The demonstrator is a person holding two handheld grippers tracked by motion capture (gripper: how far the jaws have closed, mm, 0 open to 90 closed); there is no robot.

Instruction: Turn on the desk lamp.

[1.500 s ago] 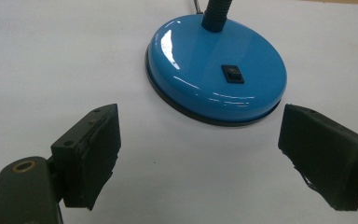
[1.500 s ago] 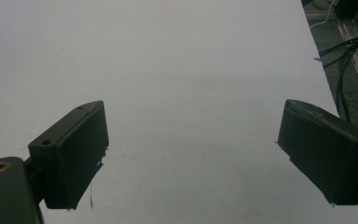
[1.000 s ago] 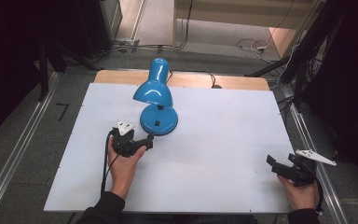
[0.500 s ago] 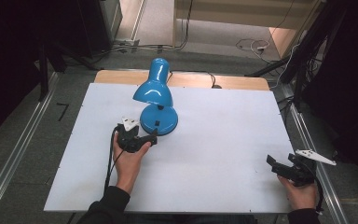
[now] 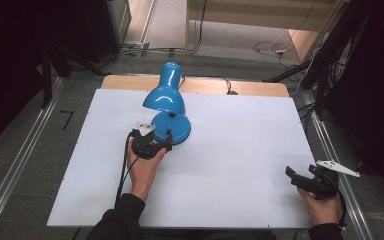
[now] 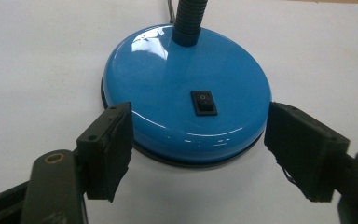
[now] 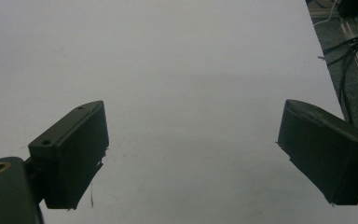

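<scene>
A blue desk lamp (image 5: pixel 167 107) stands upright on the white bench (image 5: pixel 240 150), toward its far left-centre, shade tilted over the round base (image 6: pixel 186 93). A black rocker switch (image 6: pixel 203 102) sits on the base's near side. The left tool (image 6: pixel 198 158) is released, its jaws spread to either side of the base's near edge, not touching it. The right tool (image 5: pixel 305 180) is released over bare bench at the near right corner, well apart from the lamp.

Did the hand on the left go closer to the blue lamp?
Yes. The left gripper slid forward across the table to the blue lamp, and its open jaws now straddle the lamp's base.
</scene>
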